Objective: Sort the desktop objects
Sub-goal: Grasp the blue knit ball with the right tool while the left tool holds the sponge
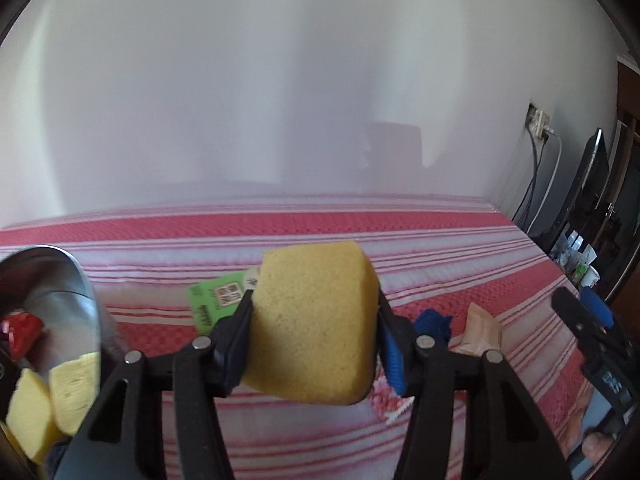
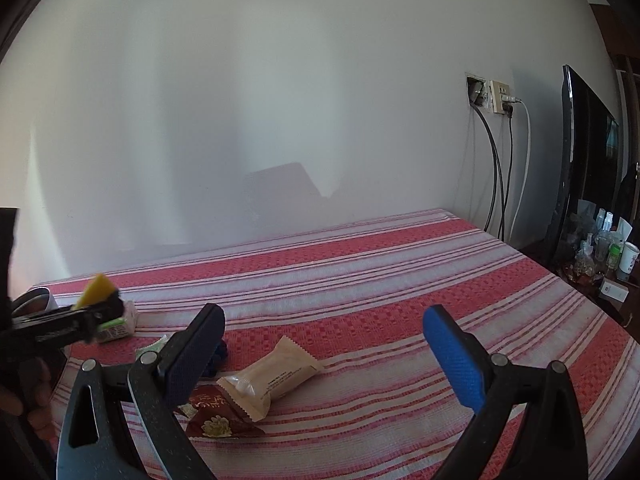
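Your left hand-held gripper clamps one porous yellow sponge block above the striped woven bedspread. Your right hand-held gripper stands spread, empty, over one glossy beige packet.

Right tool gapes wide above beige snack packet.

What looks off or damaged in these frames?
The wall socket near the table's far corner: its left plate looks broken open, a dark cable hanging from the hole. On the striped cloth, nothing spilled. The left gripper squeezes a yellow sponge; the right gripper is open.
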`<state>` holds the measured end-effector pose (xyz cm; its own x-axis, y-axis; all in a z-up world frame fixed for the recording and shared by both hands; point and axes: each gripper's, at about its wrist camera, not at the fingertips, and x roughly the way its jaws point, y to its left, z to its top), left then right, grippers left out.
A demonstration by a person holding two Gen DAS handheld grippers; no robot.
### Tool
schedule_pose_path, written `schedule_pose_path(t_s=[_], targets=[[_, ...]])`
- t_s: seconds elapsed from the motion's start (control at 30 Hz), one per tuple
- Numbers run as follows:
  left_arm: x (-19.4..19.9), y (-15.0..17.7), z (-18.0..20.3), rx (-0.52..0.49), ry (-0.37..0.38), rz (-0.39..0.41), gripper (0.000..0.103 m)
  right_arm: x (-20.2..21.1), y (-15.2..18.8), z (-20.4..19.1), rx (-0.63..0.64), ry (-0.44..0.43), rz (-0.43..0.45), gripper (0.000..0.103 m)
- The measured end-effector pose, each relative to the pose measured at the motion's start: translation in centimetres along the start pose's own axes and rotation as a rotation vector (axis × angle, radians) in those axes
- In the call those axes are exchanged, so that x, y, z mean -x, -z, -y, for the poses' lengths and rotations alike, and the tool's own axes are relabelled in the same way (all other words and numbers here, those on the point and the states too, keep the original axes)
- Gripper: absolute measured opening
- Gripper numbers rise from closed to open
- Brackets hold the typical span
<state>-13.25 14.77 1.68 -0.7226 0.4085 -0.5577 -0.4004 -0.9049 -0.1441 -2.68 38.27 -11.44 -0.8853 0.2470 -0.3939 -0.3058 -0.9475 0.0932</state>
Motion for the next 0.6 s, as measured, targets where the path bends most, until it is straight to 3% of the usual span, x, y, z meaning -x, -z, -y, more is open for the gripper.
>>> schedule_pose_path(t_s=[0.07, 0.13, 0.23, 0.27, 0.4, 0.6], targets=[[1.9, 0.6, -0.2, -0.022, -0.003, 0.046, 0.055, 0.0, 0.1, -0.2, 0.002, -0.028, -0.002, 0.100], [3.2, 1.3, -0.3, -0.053, -0.021, 0.084, 0.055, 0.1, 0.2, -0.6, 0.016, -0.068, -0.006, 0.092], [4.6, 2.2, -0.3, -0.098, -0.048, 0.141, 0.056, -0.6, 0.4, -2.2, 0.065, -0.156, -0.047, 0.066], [5.1, 2.6, -0.4, -0.105, -0.056, 0.163, 0.056, -0.9, 0.4, -2.7, 0.072, -0.175, -0.069, 0.063], [6.7, 2.6, -0.4, -0.141, -0.065, 0.238, 0.056, -3.3, -0.3, -4.5, 0.034, -0.291, -0.188, 0.062], [7.2, 2.1, -1.2, -0.101, -0.054, 0.259, 0.056, -8.5, 0.5, -8.6, 0.153, -0.241, -0.358, 0.062]])
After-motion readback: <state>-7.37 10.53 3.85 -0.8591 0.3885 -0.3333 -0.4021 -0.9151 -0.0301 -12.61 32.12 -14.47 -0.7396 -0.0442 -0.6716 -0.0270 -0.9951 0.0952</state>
